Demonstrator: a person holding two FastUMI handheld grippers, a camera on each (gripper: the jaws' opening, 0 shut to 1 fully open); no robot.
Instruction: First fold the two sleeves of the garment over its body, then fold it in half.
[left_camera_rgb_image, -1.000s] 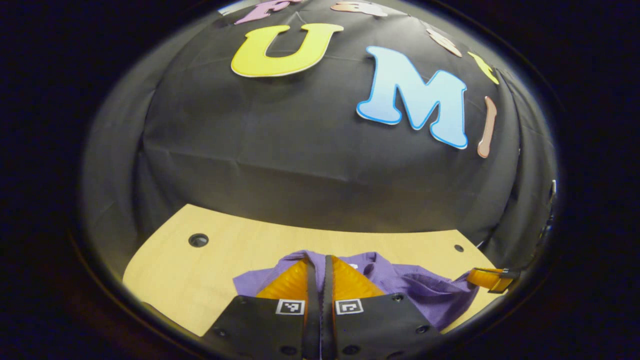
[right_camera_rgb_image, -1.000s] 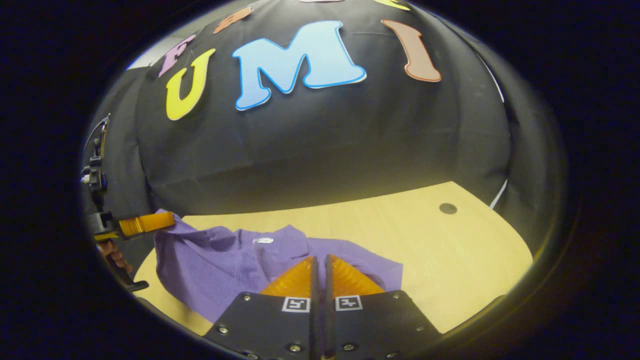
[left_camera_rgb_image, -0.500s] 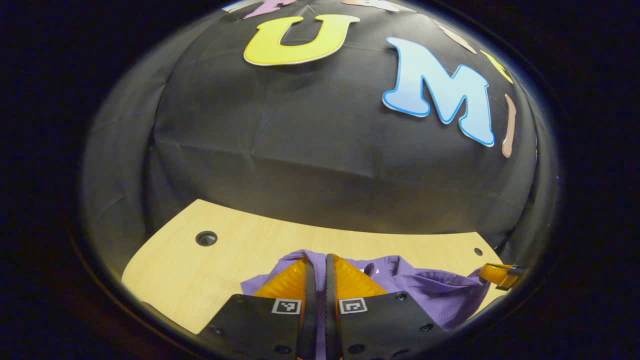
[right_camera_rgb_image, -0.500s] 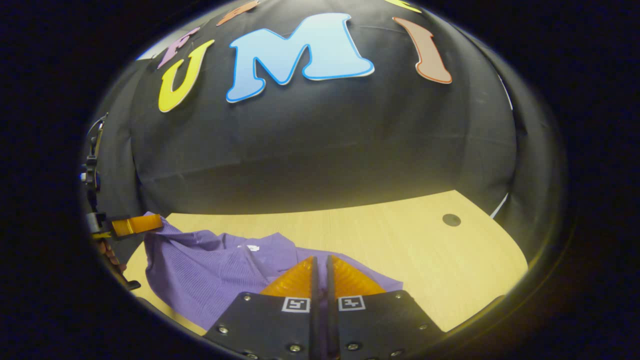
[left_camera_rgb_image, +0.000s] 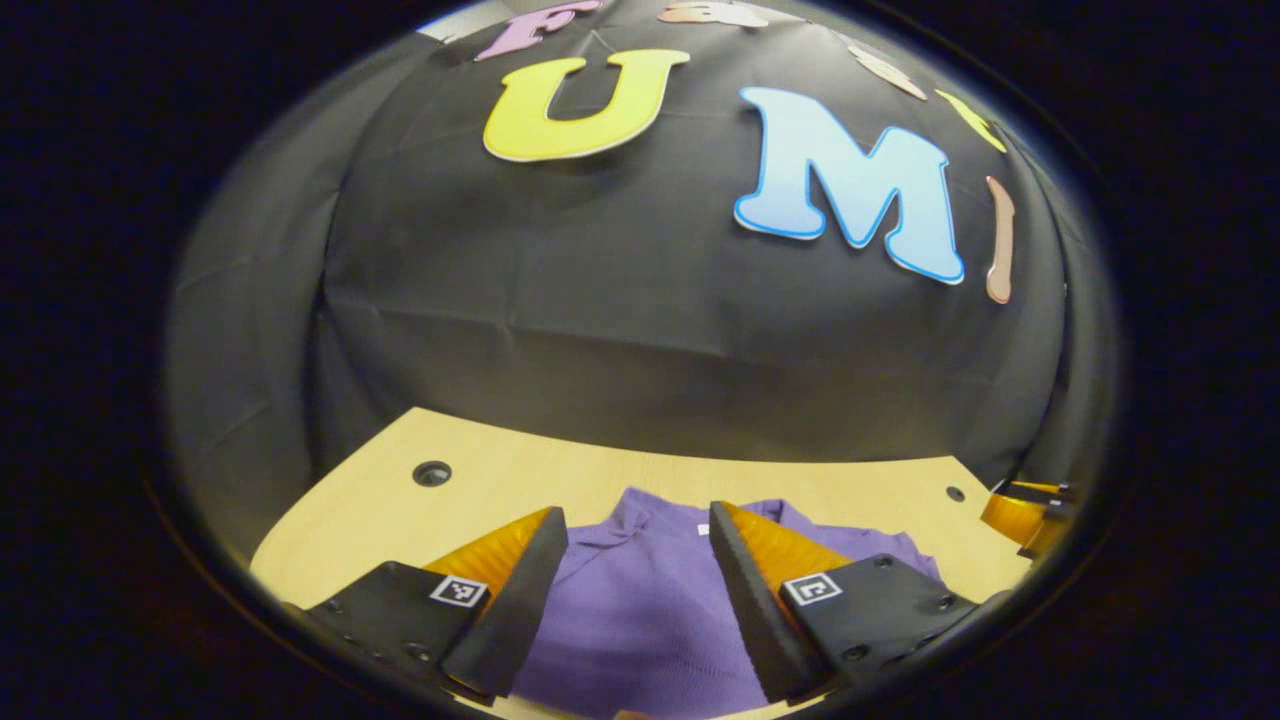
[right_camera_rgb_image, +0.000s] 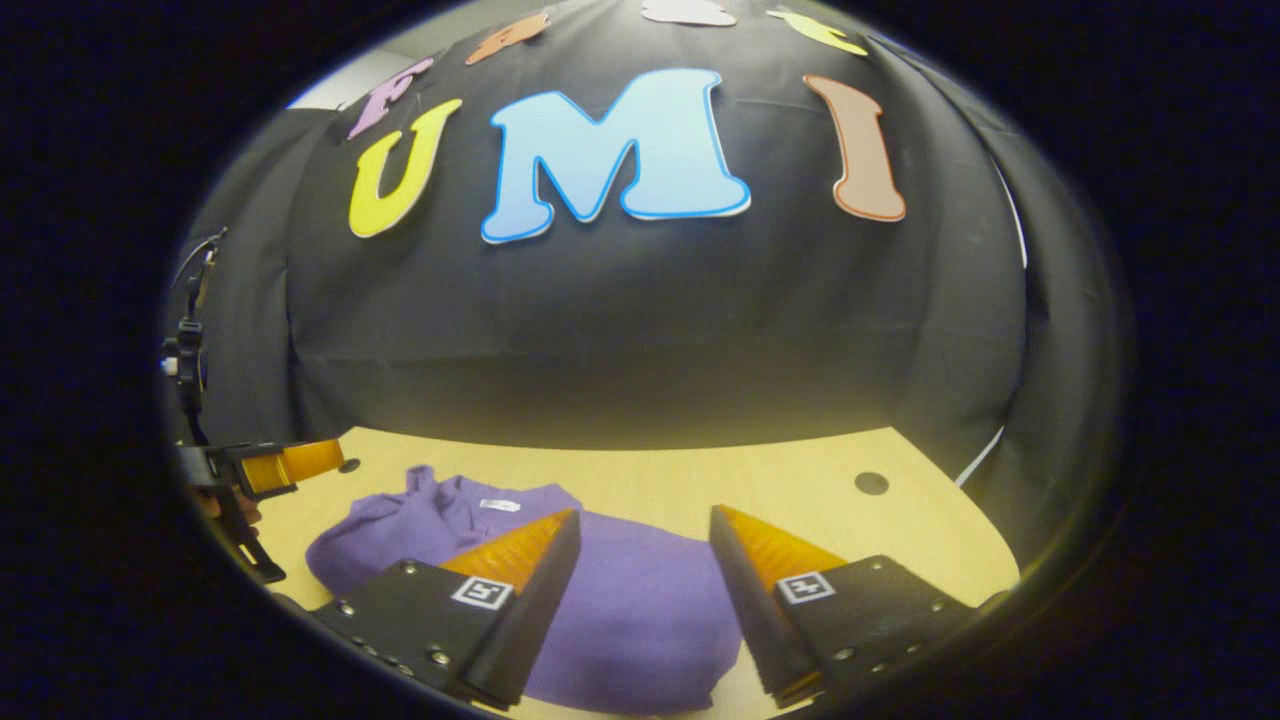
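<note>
Lifting both released grippers, left gripper (left_camera_rgb_image: 638, 585) and right gripper (right_camera_rgb_image: 640, 590), straight up should keep the folded garment (right_camera_rgb_image: 620, 600) at lower centre undisturbed.

1. One purple garment (left_camera_rgb_image: 640, 610) is seen, lying on the table.
2. One wooden table (left_camera_rgb_image: 560, 480) is seen.
3. Two round holes (left_camera_rgb_image: 432, 473) are counted in the tabletop.
4. Two grippers (left_camera_rgb_image: 638, 560) are seen, each with parted jaws.

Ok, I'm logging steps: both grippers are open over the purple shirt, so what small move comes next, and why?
Probably lift both away: the left gripper and right gripper hang open over the purple knit shirt, which lies as a compact bundle on the wooden table.
</note>
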